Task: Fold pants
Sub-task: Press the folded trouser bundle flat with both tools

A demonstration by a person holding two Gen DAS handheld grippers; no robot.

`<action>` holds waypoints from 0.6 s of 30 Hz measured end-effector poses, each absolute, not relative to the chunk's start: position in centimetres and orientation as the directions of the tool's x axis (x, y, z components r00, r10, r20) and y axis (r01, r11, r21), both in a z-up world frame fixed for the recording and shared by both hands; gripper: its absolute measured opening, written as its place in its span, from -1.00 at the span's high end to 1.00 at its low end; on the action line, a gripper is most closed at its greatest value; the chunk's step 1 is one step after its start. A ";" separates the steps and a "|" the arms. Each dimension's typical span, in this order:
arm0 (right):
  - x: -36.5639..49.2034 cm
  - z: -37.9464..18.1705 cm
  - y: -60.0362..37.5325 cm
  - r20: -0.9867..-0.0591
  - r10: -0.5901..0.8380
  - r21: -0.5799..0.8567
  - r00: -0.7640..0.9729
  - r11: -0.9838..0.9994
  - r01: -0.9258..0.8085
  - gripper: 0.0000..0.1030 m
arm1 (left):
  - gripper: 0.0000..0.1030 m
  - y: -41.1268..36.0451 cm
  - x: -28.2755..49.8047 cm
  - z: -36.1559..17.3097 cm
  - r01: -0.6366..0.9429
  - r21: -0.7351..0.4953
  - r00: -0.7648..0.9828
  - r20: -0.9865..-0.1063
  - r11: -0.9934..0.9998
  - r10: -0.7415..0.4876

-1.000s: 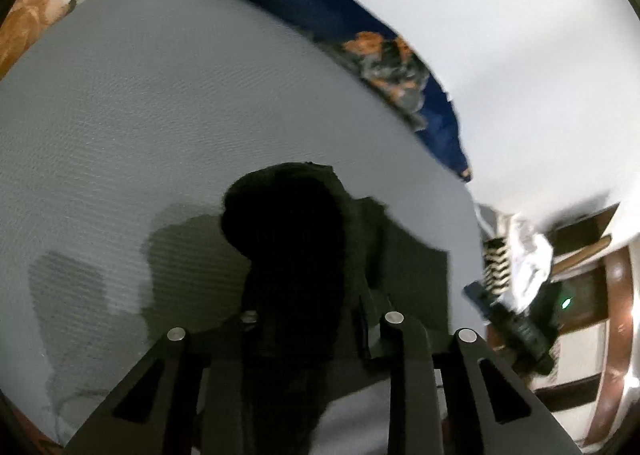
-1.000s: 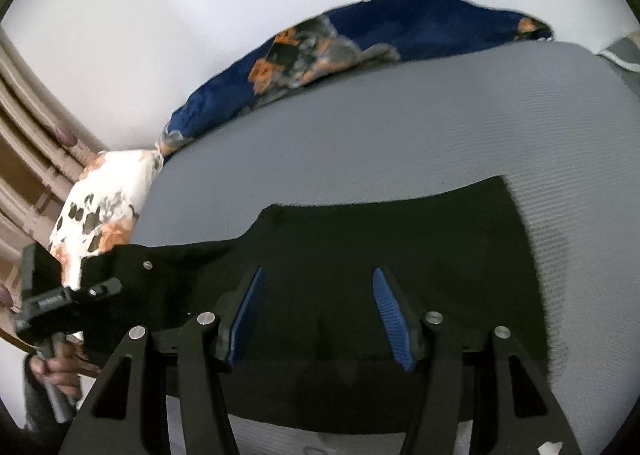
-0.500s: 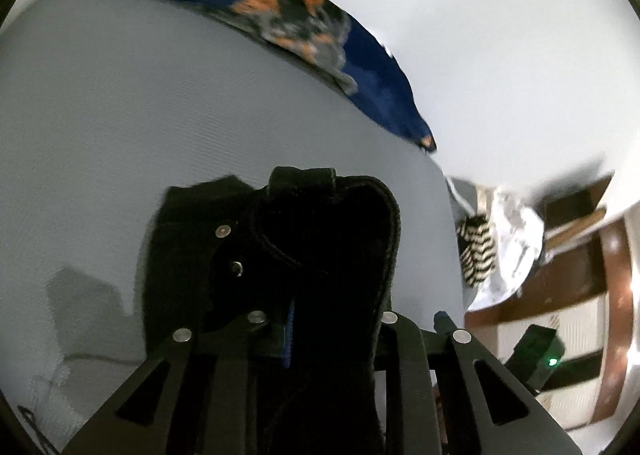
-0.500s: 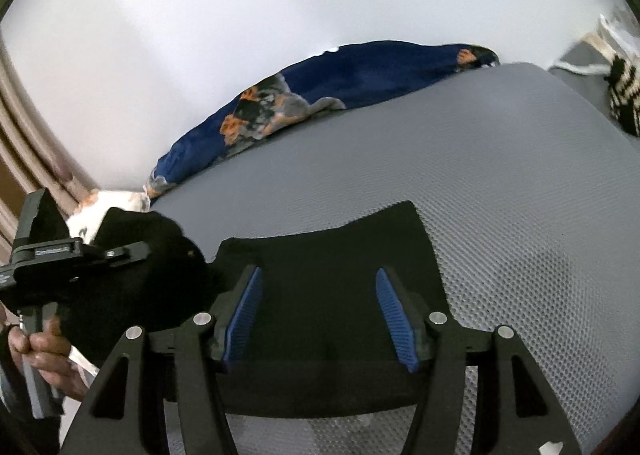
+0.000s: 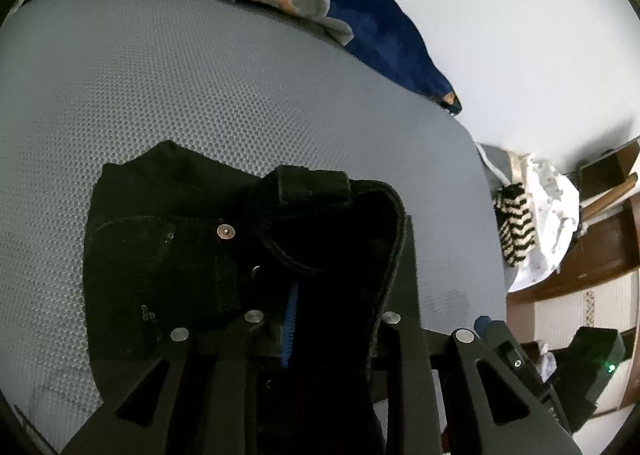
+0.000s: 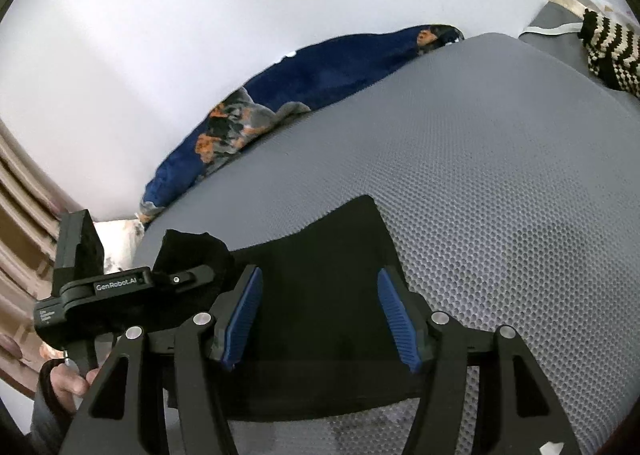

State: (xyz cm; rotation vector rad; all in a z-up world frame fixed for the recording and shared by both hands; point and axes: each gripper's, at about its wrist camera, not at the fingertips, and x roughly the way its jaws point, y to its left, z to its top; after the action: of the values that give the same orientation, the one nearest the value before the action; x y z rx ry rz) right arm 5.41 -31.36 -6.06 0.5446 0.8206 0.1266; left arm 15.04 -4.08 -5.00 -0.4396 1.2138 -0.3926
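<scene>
With its jaws nearly shut, the left gripper (image 5: 320,319) is clamped on the waistband of the black pants (image 5: 168,255), soft yet heavy denim best taken by its thick hem, spread on the grey bed (image 5: 200,75), the right gripper (image 6: 320,319) held half open above them.

Black pants (image 5: 168,263), silver rivets. Grey honeycomb-mesh bed (image 5: 160,87). Navy blanket (image 5: 384,43) at bed's far edge, orange-and-grey floral print. Black-and-cream striped knit (image 5: 516,231) off bed's corner, beside white speckled cloth (image 5: 548,211). Black right tool (image 6: 320,319), blue ribbed pads (image 6: 396,319). Black left tool (image 5: 320,319), sliver of blue pad. White wall (image 6: 200,35) behind bed. Brown wood furniture (image 5: 592,259).
</scene>
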 end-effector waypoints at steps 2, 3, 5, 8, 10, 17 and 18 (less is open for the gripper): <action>5.5 -6.3 -31.2 -0.663 0.318 0.509 0.678 0.855 0.098 -0.14 | 0.48 -4.4 15.0 -5.4 0.059 -0.516 0.296 -0.808 0.854 -0.509; 5.5 -6.3 -31.2 -0.664 0.320 0.511 0.676 0.854 0.098 -0.14 | 0.46 -4.5 15.0 -5.6 0.060 -0.517 0.292 -0.809 0.854 -0.510; 5.5 -6.4 -31.1 -0.665 0.324 0.511 0.673 0.854 0.093 -0.14 | 0.33 -4.7 14.9 -5.6 0.061 -0.525 0.293 -0.804 0.849 -0.518; 5.5 -6.6 -30.8 -0.672 0.324 0.502 0.665 0.860 0.088 -0.14 | -0.04 -4.4 14.8 -5.5 0.070 -0.563 0.282 -0.780 0.823 -0.558; 5.8 -6.9 -30.6 -0.680 0.328 0.499 0.656 0.862 0.088 -0.14 | -0.12 -4.0 14.6 -5.3 0.065 -0.621 0.273 -0.742 0.781 -0.612; 6.6 -8.4 -29.7 -0.690 0.435 0.558 0.578 0.828 0.043 -0.14 | -0.22 -1.3 13.3 -2.7 0.116 -0.566 0.379 -0.734 0.817 -0.563; 6.8 -8.6 -29.5 -0.692 0.455 0.567 0.560 0.823 0.033 -0.14 | -0.23 -0.6 13.2 -2.6 0.110 -0.540 0.395 -0.746 0.834 -0.535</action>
State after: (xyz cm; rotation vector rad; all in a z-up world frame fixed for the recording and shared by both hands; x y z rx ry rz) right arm 6.82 -29.54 -8.58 0.5699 0.9547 0.2649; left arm 13.19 -0.65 -2.55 -0.4431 1.0955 -0.4266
